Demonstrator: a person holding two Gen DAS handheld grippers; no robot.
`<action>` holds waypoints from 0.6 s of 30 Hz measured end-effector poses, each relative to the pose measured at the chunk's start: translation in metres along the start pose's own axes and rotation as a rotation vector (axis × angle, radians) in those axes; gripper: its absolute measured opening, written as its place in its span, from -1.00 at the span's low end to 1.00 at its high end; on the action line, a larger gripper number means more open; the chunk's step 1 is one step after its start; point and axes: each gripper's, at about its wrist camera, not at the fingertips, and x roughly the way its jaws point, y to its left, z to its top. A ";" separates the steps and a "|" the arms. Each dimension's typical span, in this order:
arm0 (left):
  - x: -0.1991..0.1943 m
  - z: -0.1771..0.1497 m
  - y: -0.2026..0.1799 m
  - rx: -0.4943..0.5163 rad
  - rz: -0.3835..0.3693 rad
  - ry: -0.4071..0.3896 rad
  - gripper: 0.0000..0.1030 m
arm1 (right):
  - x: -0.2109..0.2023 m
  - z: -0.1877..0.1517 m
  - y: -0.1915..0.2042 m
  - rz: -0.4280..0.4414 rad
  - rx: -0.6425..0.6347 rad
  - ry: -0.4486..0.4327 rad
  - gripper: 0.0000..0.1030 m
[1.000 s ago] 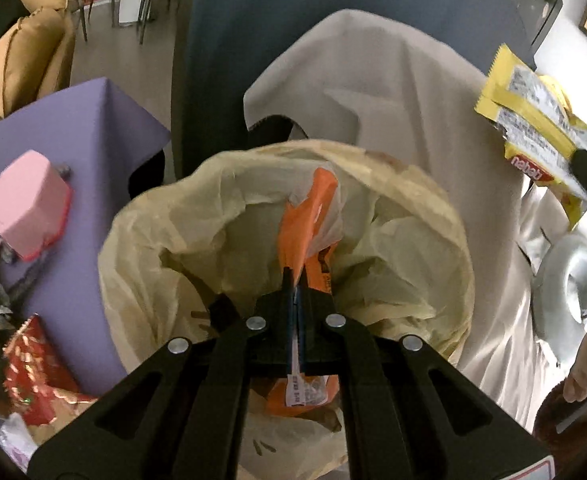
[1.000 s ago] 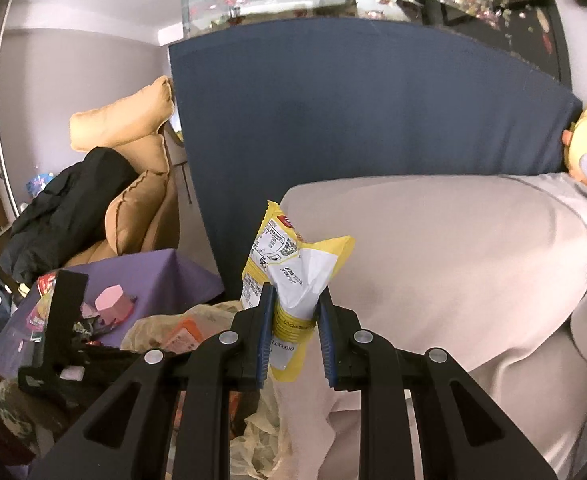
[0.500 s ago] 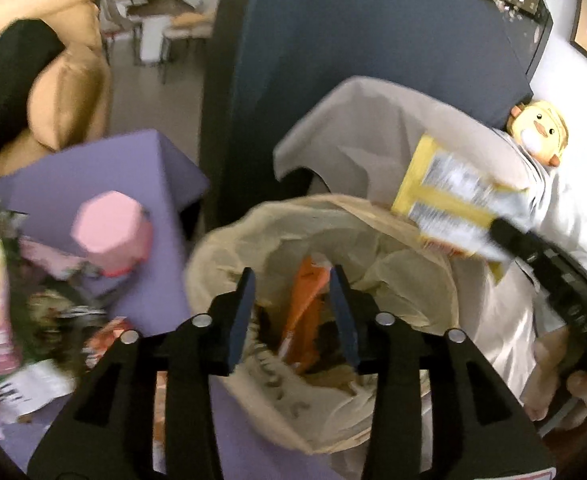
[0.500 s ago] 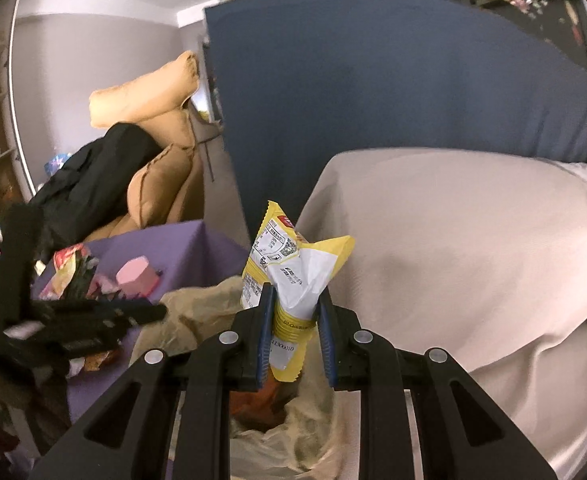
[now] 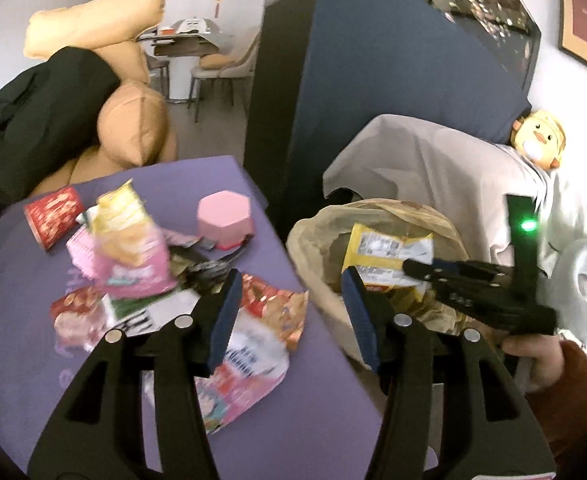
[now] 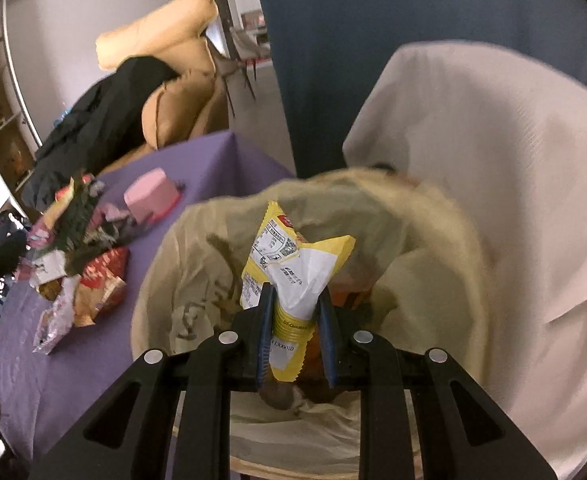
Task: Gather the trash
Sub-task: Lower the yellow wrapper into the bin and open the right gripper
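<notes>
The yellow wrapper (image 6: pixel 293 276) stands pinched by its lower end in the jaws of the right gripper (image 6: pixel 295 332), its long axis running up and away from them, directly over the mouth of the lined trash bin (image 6: pixel 165 264); letting go should drop it in. The left gripper (image 5: pixel 289 316), jaws just opened and empty, hangs above the snack wrappers (image 5: pixel 253 344) heaped on the purple worktop (image 5: pixel 317 432). Only the left view shows the person's hand (image 5: pixel 533 364) on the right tool.
</notes>
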 end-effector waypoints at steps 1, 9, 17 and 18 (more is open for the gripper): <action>-0.003 -0.004 0.004 -0.008 0.004 -0.003 -0.04 | 0.005 -0.001 0.001 -0.003 -0.001 0.014 -0.59; -0.014 -0.026 0.043 -0.071 0.053 -0.007 -0.02 | 0.027 -0.012 0.007 -0.007 0.016 0.068 -0.29; -0.029 -0.036 0.094 -0.166 0.121 -0.042 0.03 | -0.007 -0.009 0.018 -0.061 -0.058 0.011 0.10; -0.030 -0.037 0.103 -0.185 0.135 -0.039 0.06 | -0.012 -0.008 0.023 -0.063 -0.076 0.004 0.10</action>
